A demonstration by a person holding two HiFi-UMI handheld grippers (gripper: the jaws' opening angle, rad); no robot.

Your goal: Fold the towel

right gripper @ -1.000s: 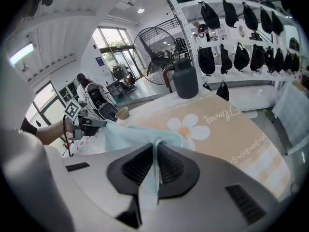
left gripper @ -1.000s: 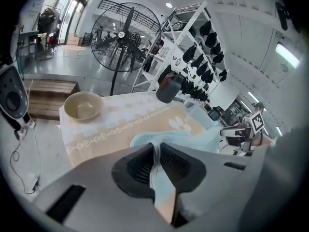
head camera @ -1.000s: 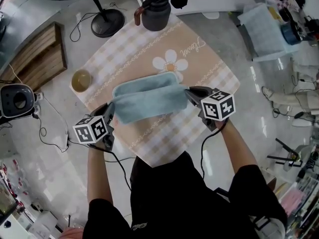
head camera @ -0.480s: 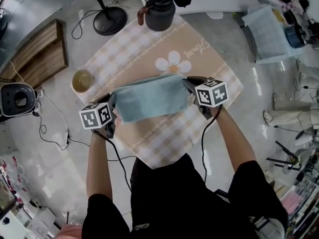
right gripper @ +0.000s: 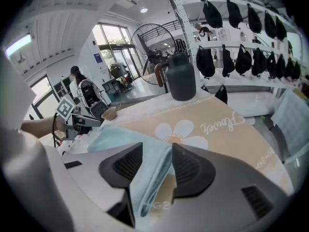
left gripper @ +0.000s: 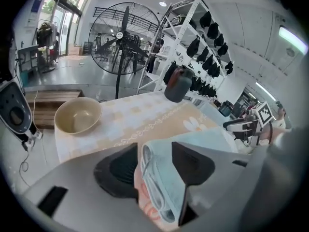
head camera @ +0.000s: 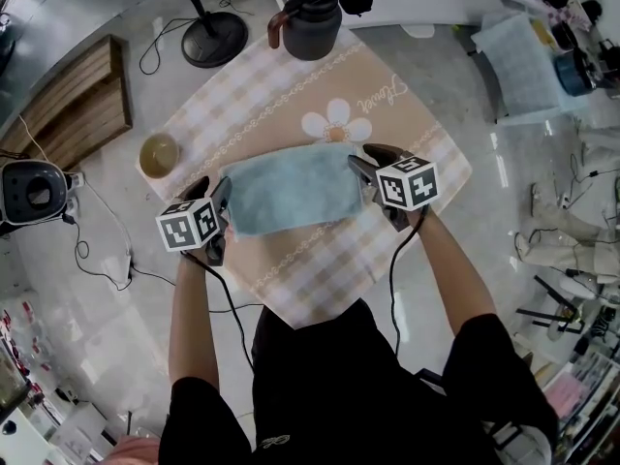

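Observation:
A light blue towel (head camera: 291, 190) lies folded in a flat rectangle on the beige checked tablecloth (head camera: 320, 260). My left gripper (head camera: 221, 200) is at its left end and my right gripper (head camera: 360, 170) at its right end. In the left gripper view the towel's layered edge (left gripper: 159, 182) lies between the jaws of the left gripper (left gripper: 155, 149), with a gap beside it. The right gripper view shows the towel's other edge (right gripper: 147, 182) lying loose between the jaws of the right gripper (right gripper: 157, 146). Both pairs of jaws have just been opening and stand open.
A tan bowl (head camera: 160, 155) sits on the cloth to the left of the towel. A dark jug (head camera: 310, 22) stands at the cloth's far corner. A fan's base (head camera: 211, 42) and a wooden pallet (head camera: 73, 109) are on the floor beyond.
Both grippers carried the towel's near half away from me and down onto the far half. Their jaws then spread apart and let go of the towel's ends.

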